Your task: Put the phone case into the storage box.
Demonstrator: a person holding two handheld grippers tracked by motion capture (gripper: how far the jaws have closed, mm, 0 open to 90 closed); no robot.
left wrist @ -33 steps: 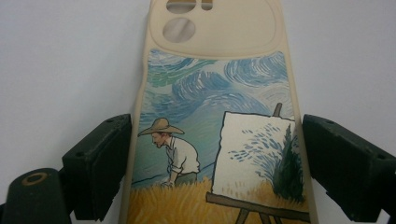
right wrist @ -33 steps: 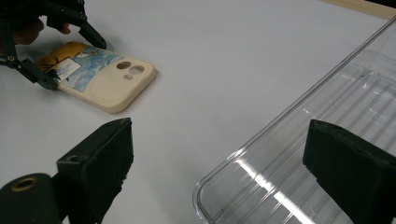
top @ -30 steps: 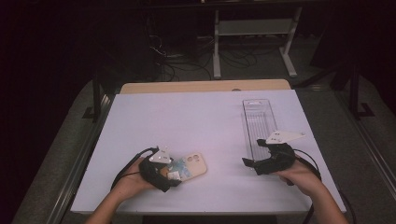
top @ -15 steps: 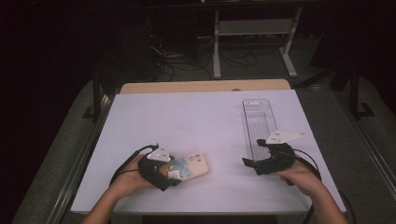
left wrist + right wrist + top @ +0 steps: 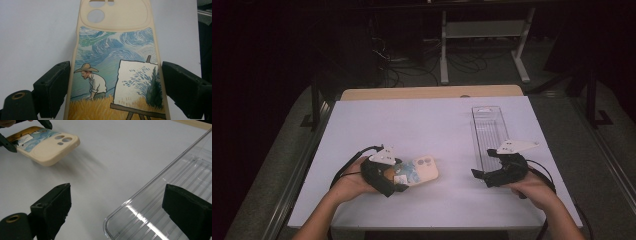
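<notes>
Near the table's [image 5: 422,120] front edge, phone case [image 5: 418,171] clamped in left tongs [image 5: 399,176], lens end pointing right, right tongs [image 5: 482,162] apart.

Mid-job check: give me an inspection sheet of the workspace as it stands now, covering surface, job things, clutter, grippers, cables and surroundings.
Surface: white table, a wooden edge at its far side.
Job's things: phone case, cream with a painted scene, held by its sides and lifted off the table at its camera end; clear tray, lengthwise at the right, nothing seen inside.
Clutter: nothing seen.
Grippers: left hand-held gripper shut on the phone case; right hand-held gripper open, jaws at the tray's near corner, holding nothing.
Cables: one black cable trails from the left hand-held gripper, another from the right.
Surroundings: dark room; loose floor cables and a white stand behind the table.
</notes>
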